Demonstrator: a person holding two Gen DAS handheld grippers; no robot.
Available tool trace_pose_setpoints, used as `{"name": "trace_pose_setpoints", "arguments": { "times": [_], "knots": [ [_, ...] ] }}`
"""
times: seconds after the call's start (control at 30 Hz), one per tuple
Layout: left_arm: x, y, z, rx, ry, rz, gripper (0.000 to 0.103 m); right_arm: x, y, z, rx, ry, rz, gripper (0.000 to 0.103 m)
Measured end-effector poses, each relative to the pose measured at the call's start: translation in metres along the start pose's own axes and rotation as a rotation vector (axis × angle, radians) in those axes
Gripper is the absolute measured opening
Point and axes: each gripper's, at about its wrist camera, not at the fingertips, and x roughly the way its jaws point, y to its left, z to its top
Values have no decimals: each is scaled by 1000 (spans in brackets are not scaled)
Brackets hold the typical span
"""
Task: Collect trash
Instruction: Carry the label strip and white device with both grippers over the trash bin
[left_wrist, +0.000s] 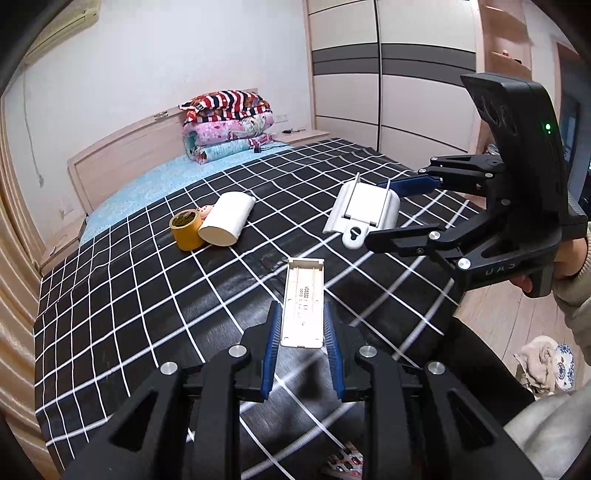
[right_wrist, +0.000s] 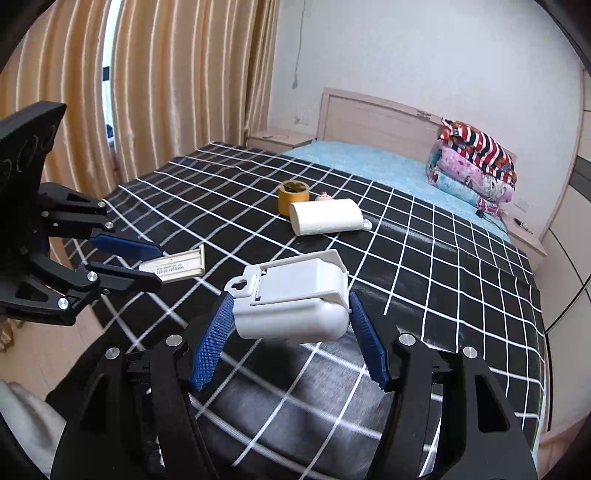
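We are working at the near edge of the bed (left_wrist: 110, 314), over its black checked cover. Nearest us, the left gripper (left_wrist: 301, 332) is holding its blue pads on either flank of a flat white strip (left_wrist: 303, 302); the strip's long axis is running straight away from us, in line with the fingers, so its narrow width is what the jaws are spanning. The pads look to be touching or nearly touching its edges, and we judge the grip not yet made.

Just to the right, the right gripper (right_wrist: 290, 332) is standing wide open around the white plastic holder (right_wrist: 295, 299), whose long axis is lying crosswise between the pads, with daylight on both sides. Each piece is sitting directly ahead of its own gripper, so neither arm is needing to cross; the coming move, as we read it, is a plain squeeze on each side.

The left wrist view is showing the strip's whole length and printed face; the right wrist view is seeing only its far end poking past the left fingers. The right wrist view alone is showing the gaps beside the holder.

Farther up the cover, a yellow tape roll (left_wrist: 185, 229) is touching a white paper roll (left_wrist: 228, 219), well apart from both grippers.
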Motion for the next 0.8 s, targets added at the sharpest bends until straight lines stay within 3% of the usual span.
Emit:
{"name": "trace_pose_setpoints", "arguments": {
  "times": [0.4,0.8],
  "knots": [
    [-32,-35,-41,-2,2,-34,23,-35,46,-37,17,-10,72,63],
    [-17,-62,-100,-41,117,-105,23,-29,82,-91,61,78,178,63]
  ]
}}
